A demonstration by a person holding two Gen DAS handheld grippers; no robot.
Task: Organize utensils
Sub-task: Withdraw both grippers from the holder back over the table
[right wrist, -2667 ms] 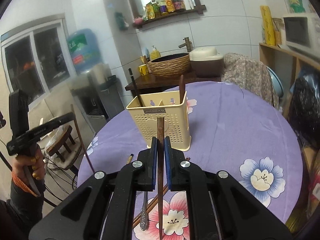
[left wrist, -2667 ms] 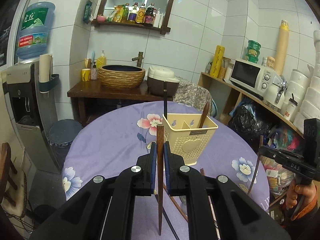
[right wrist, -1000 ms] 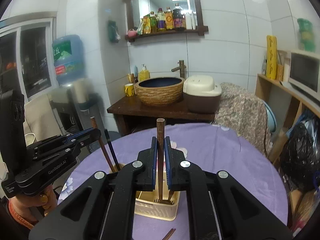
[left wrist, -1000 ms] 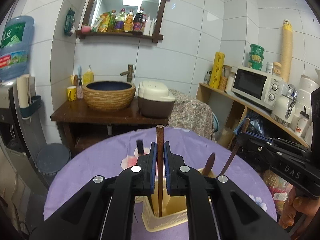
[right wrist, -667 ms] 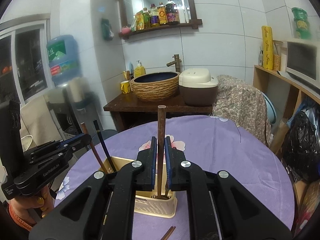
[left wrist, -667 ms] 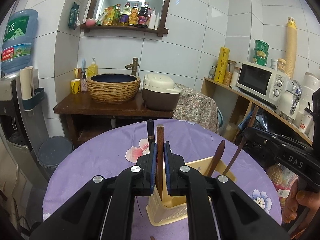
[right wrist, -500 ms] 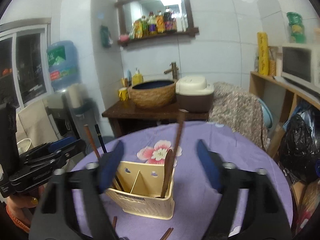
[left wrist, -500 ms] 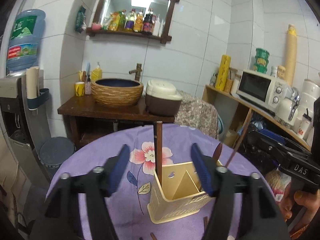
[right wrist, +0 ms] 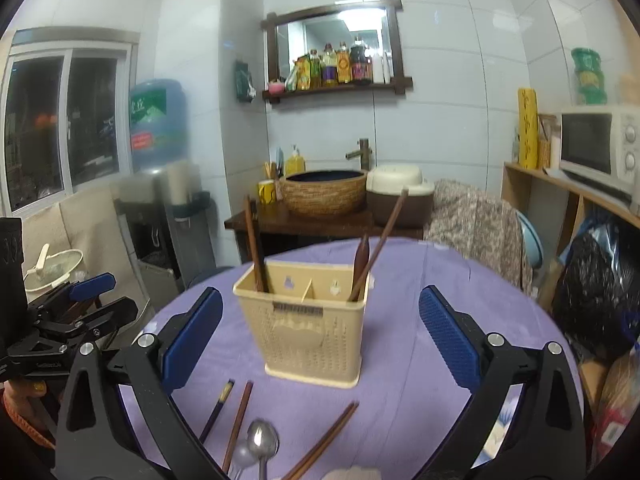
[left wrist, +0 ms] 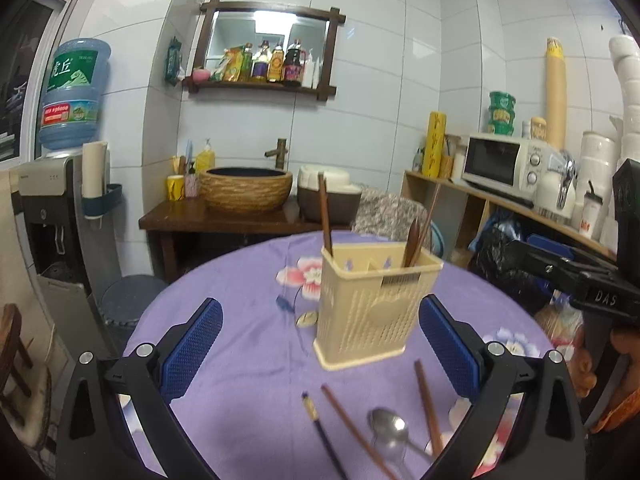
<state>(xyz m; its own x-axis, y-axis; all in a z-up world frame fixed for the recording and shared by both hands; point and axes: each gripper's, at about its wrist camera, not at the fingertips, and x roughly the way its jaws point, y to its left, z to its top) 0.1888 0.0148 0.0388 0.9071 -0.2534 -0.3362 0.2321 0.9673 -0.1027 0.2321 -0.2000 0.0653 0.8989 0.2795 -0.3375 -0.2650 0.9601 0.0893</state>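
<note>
Two-compartment cream holder (left wrist: 370,304) — perforated, upright

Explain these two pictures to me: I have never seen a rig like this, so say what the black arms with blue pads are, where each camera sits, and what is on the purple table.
There is no robot here. A person holds a hand-operated two-finger clamp in each hand, with a wide-angle camera on each looking out along its fingers. One picture comes from the left gripper, the other from the right gripper. The blue parts are their grip pads. Both pairs of jaws are opening, and nothing is between them.

On the purple flowered tablecloth stands a cream utensil basket with brown chopsticks and a dark wooden handle upright in its compartments. In front of it lie more chopsticks and a metal spoon, not yet sorted.
</note>
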